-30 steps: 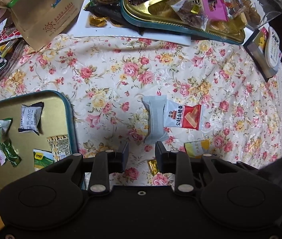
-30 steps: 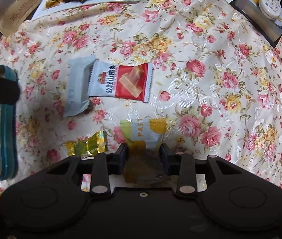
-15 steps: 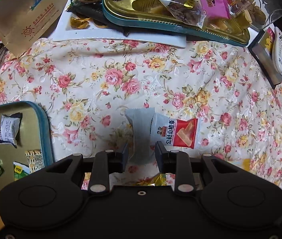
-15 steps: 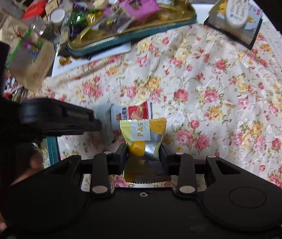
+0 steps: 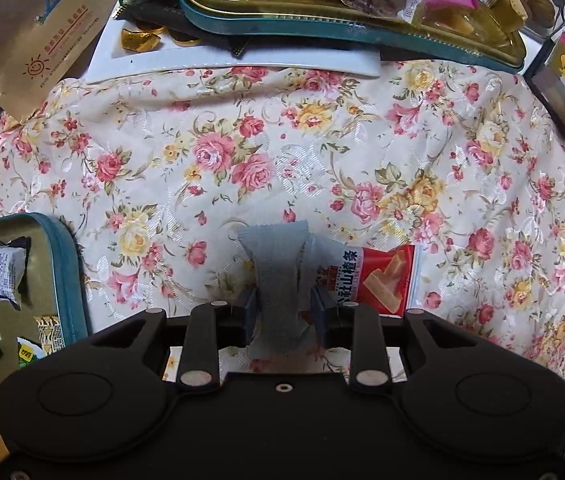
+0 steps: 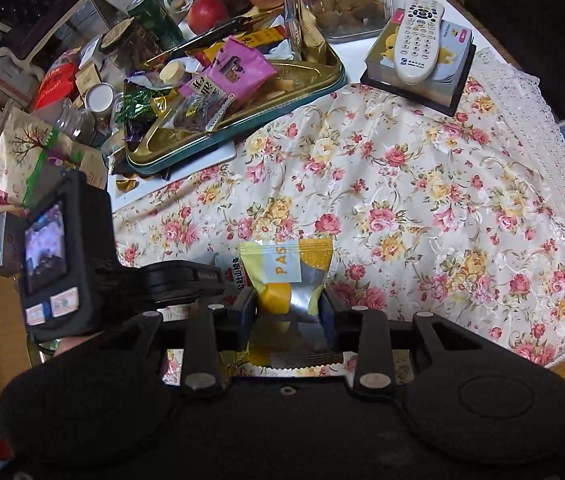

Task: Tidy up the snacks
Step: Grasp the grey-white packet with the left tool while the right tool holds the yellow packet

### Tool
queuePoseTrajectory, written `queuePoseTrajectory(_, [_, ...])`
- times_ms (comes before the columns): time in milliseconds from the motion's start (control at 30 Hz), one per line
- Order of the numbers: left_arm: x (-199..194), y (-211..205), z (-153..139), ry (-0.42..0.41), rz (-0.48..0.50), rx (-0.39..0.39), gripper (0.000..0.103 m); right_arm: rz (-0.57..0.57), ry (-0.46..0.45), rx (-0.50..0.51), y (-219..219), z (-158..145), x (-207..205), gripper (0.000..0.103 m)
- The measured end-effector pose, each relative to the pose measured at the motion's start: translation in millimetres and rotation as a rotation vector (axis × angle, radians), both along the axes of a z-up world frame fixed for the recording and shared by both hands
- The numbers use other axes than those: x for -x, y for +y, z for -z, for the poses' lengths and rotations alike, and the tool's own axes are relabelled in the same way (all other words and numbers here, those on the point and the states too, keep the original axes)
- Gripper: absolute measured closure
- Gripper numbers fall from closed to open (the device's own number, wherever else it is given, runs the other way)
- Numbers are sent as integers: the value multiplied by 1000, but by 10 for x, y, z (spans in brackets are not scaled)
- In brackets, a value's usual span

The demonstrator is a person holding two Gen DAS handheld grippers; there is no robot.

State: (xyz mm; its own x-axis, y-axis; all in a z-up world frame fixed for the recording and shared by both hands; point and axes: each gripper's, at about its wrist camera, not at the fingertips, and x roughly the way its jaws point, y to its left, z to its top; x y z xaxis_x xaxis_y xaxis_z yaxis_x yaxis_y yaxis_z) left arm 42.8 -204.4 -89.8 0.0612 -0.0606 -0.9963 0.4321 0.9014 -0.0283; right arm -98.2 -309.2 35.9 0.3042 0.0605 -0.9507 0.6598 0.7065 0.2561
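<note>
2 views | L: teal tin (image 5: 70,276) | R: remote (image 6: 418,40)

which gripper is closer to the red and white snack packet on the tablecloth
Left. The left gripper straddles the red and white snack packet's grey end; the right gripper is raised above it, clamping a yellow packet.

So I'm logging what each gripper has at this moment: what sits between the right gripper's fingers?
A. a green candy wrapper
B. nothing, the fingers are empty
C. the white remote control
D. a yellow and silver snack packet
D: the right wrist view shows the right gripper clamped on a yellow and silver snack packet raised above the floral tablecloth, while the white remote control lies on a box far off.
</note>
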Motion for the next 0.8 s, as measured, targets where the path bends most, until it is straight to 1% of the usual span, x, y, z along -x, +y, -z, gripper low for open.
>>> queuePoseTrajectory(133, [15, -34, 104, 14, -2, -20, 65, 13, -8, -13, -15, -26, 28, 67])
queuePoseTrajectory(167, [15, -32, 127, 19, -7, -21, 68, 15, -8, -15, -17, -29, 32, 67])
queuePoseTrajectory(200, [11, -26, 139, 23, -15, -22, 73, 18, -8, -18, -17, -33, 34, 67])
queuePoseTrajectory(233, [12, -6, 146, 27, -23, -16, 75, 22, -9, -22, -19, -39, 39, 67])
queuePoseTrajectory(333, [-17, 60, 100, 28, -52, 6, 76, 27, -14, -28, -19, -57, 45, 67])
queuePoseTrajectory(533, [-83, 229, -178, 6, -87, 42, 76, 40, -10, -22, -9, -58, 41, 67])
queuePoseTrajectory(800, [-106, 454, -630, -14, -95, 95, 76, 61, 43, -12, 4, 52, -8, 67])
